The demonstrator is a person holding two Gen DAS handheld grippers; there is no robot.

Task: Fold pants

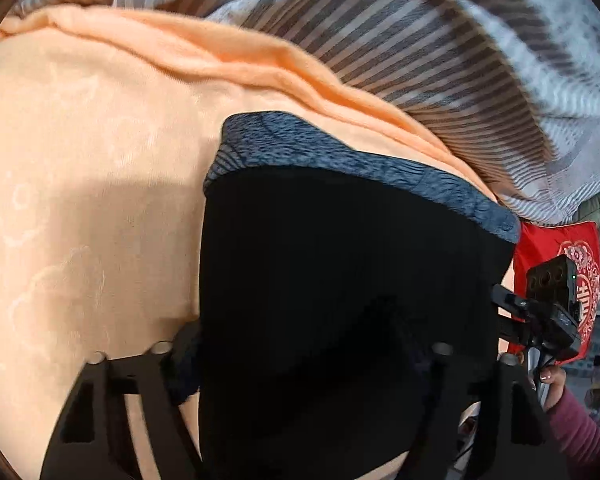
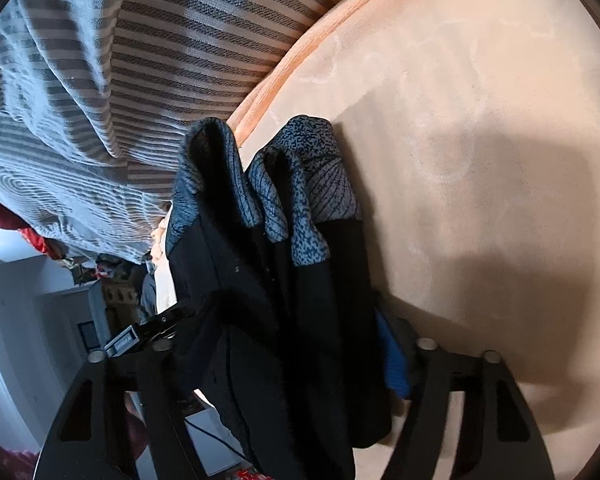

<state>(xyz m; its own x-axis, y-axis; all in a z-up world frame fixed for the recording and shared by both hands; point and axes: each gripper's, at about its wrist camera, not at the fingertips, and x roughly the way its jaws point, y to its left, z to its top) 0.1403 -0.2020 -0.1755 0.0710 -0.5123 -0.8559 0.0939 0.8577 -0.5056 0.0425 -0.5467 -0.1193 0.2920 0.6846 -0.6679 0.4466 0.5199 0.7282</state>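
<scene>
black fabric of the pants [image 1: 340,280] fills the space between the left gripper [image 1: 300,364] fingers, which are clamped on the cloth and hold it up over the peach sheet [image 1: 80,180]. the grey-blue speckled cuff band [image 1: 340,160] runs across the hanging cloth at its far edge. from the right wrist view, the right gripper [image 2: 296,356] likewise pinches a bunched fold of the pants [image 2: 292,300], the two patterned cuffs [image 2: 312,184] drooping side by side (one looks turned partly inside out). beyond the sheet lies a grey striped blanket [image 1: 440,60], rumpled. off to the side sit a red cushion [image 1: 556,248] with a white emblem and the person's hand [image 1: 554,390] in a pink sleeve.
</scene>
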